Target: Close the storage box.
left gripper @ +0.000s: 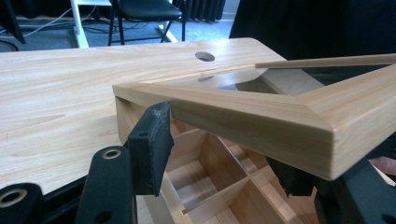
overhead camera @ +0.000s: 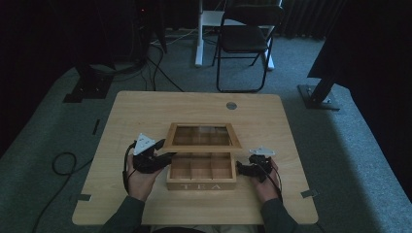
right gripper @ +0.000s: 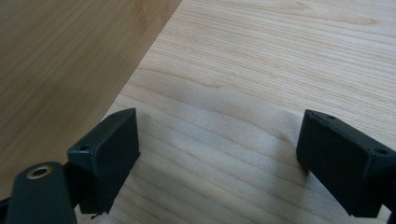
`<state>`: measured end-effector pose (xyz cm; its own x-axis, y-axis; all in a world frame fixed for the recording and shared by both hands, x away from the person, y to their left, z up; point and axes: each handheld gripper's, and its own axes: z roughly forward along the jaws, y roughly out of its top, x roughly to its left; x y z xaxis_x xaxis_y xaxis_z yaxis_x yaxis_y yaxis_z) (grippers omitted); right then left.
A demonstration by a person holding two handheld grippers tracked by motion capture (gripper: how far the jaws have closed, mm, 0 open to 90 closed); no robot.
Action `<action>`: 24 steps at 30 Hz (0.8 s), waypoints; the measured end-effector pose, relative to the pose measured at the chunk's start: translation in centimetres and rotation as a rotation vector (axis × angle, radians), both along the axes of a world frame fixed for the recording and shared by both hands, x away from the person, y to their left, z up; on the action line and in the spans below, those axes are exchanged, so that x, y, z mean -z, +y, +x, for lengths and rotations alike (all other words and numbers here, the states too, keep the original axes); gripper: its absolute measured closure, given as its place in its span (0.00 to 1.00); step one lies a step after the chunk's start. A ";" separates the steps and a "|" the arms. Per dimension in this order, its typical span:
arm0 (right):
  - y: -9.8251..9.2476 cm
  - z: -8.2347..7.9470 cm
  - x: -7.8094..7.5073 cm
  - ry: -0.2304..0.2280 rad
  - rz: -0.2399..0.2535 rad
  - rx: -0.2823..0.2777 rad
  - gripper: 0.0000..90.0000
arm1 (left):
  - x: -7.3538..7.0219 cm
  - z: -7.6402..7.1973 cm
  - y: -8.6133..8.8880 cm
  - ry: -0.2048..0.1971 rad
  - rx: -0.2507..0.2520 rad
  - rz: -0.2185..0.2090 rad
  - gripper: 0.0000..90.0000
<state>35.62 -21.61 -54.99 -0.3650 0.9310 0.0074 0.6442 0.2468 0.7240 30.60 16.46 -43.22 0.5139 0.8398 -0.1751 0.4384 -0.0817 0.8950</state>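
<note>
At the near edge of the light wooden table (overhead camera: 145,204) sits a pale wooden tea box with empty compartments (overhead camera: 201,171), the word TEA on its front. The left gripper (overhead camera: 154,158), just left of the box, has its jaws spread around the corner of the box's glass-paned wooden lid (left gripper: 261,116), which stands part-raised; whether they actually pinch it is hard to tell. The right gripper (overhead camera: 244,169), just right of the box, hangs spread and empty. Opening looks half done. Beyond the box stands a black folding chair (overhead camera: 245,39).

Pale matt wood box (overhead camera: 201,178) (glass-paned lid (overhead camera: 202,136))
</note>
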 end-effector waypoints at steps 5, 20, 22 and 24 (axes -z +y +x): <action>0.0 0.0 0.0 0.001 0.000 0.000 0.14 | 0.2 -0.2 0.0 0.007 -0.001 0.001 0.49; 0.0 0.0 0.0 0.000 -0.003 -0.002 0.14 | 1.2 -0.8 0.0 0.024 -0.002 0.003 0.49; 0.0 0.0 0.0 0.001 -0.002 -0.001 0.14 | 1.3 -0.8 0.0 0.026 -0.002 0.000 0.49; 0.0 0.0 0.0 0.002 0.001 0.001 0.14 | 1.4 -0.9 0.0 0.029 -0.006 0.002 0.49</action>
<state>35.61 -21.61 -54.99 -0.3645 0.9312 0.0087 0.6457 0.2460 0.7229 29.71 16.51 -44.67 0.5040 0.8430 -0.1878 0.4643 -0.0811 0.8820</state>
